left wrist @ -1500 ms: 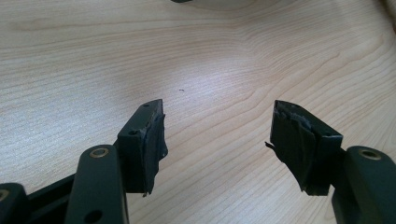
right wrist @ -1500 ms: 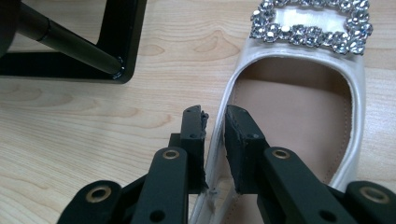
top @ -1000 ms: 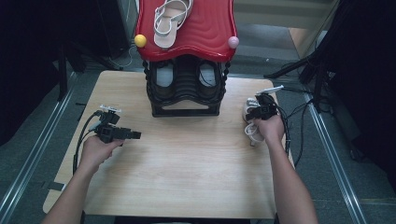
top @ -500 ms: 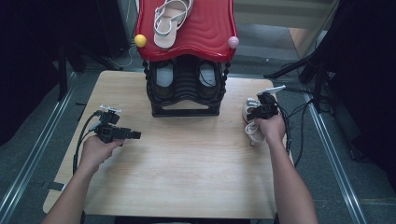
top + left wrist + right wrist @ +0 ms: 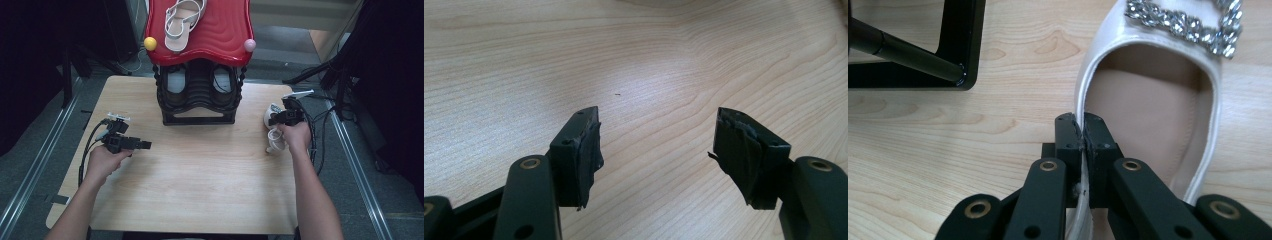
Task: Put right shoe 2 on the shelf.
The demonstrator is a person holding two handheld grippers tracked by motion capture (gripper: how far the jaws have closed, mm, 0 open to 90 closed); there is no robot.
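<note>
Right tongs point(image 5: 1082, 131) clamp white shoe point(image 5: 1153, 100) rim

I'm not seeing any readable text, labels, brands or numbers anywhere: nothing on the white shoe point(image 5: 1148, 150), the rack point(image 5: 200, 95), the counter point(image 5: 200, 190) or my tongs.

Satiny white shoe point(image 5: 1148, 165) with glittering stones on a smooth, matt wooden table point(image 5: 923, 150).
</note>
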